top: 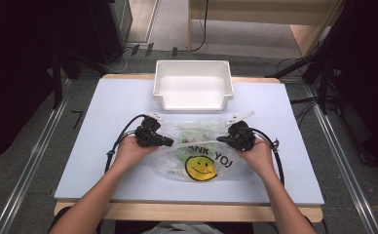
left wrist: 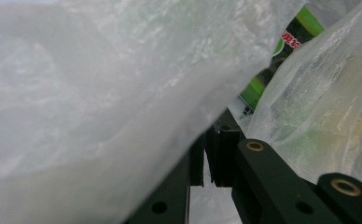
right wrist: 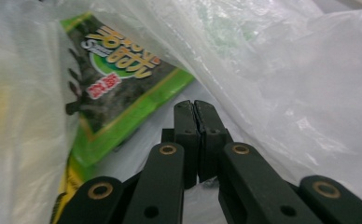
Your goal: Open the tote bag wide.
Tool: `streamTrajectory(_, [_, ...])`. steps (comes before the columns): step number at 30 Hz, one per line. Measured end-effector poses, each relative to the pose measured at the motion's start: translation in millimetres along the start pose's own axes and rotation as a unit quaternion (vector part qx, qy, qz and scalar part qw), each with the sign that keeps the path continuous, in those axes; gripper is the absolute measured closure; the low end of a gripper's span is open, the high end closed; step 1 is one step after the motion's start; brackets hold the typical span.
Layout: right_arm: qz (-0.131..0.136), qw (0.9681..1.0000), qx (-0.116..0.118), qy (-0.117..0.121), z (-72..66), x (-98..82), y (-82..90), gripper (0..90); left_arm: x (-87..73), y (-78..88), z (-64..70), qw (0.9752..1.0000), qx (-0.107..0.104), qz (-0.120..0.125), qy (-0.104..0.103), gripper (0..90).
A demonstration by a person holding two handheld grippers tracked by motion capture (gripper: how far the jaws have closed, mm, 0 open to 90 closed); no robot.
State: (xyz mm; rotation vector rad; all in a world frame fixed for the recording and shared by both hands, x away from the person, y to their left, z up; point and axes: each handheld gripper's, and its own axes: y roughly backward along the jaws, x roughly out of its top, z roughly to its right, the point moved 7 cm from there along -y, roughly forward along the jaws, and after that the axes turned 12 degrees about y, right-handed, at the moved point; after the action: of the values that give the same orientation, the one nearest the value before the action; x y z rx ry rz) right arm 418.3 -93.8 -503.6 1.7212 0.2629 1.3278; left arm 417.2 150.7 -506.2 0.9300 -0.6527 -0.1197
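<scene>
A laboratory-style recording station rather than a home. The bench (top: 128,97) is a plain white board laid on a wooden top, standing on grey carpet tile (top: 26,146). Metal floor rails (top: 345,161) run along both sides of it. Dark stand legs (top: 318,73) and loose cables (top: 123,53) crowd the floor behind, beside light wooden furniture (top: 255,14). A person works with a cabled hand-held gripper (top: 170,142) in each hand, and a bare white plastic bin (top: 193,84) sits on the board.
</scene>
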Motion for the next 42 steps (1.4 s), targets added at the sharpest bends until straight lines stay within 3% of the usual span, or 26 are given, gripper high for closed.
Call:
streamTrajectory(2, [-0.004,1.0,-0.008,-0.004,2.0,-0.9,-1.8,90.0,1.0,-1.3,-4.3,0.9998,0.019,0.004,-0.002,87.1])
streamTrajectory(4, [-0.003,0.9999,-0.012,-0.006,3.6,-1.3,-2.8,90.0,1.2,-1.6,-5.4,0.9997,0.022,0.005,-0.001,87.0])
streamTrajectory(6, [-0.013,0.9992,-0.039,-0.001,10.3,-4.3,-4.6,90.0,1.9,-1.7,-10.4,0.999,0.042,0.014,0.002,87.5])
streamTrajectory(8, [-0.017,0.999,-0.042,-0.003,11.2,-5.7,-4.5,90.0,2.2,-0.9,-12.1,0.9989,0.045,0.016,0.008,87.4])
streamTrajectory(12, [-0.026,0.9977,-0.059,-0.021,20.9,-16.4,-3.5,90.0,2.2,4.4,-19.6,0.997,0.071,0.023,0.02,88.0])
streamTrajectory(17, [-0.031,0.9964,-0.072,-0.032,28.2,-23.9,-2.0,90.0,1.4,8.4,-24.8,0.9961,0.077,0.026,0.033,87.7])
streamTrajectory(23, [-0.031,0.9935,-0.098,-0.049,37.8,-29.3,1.3,90.0,0.0,16.6,-37.8,0.9931,0.103,0.036,0.044,90.0])
streamTrajectory(28, [-0.034,0.9909,-0.11,-0.07,43.5,-33.6,4.6,90.0,-0.9,19.4,-43.5,0.9927,0.092,0.043,0.066,90.0])
streamTrajectory(34, [-0.037,0.986,-0.125,-0.104,52.7,-46.0,14.5,90.0,-3.4,26.3,-51.0,0.9895,0.119,0.045,0.068,90.0])
streamTrajectory(39, [-0.033,0.9825,-0.128,-0.131,59.0,-57.2,23.7,90.0,-6.0,32.7,-59.4,0.9881,0.115,0.049,0.09,90.0])
streamTrajectory(42, [-0.029,0.982,-0.126,-0.138,61.1,-60.0,25.6,90.0,-7.1,35.1,-62.5,0.9874,0.113,0.051,0.098,90.0])
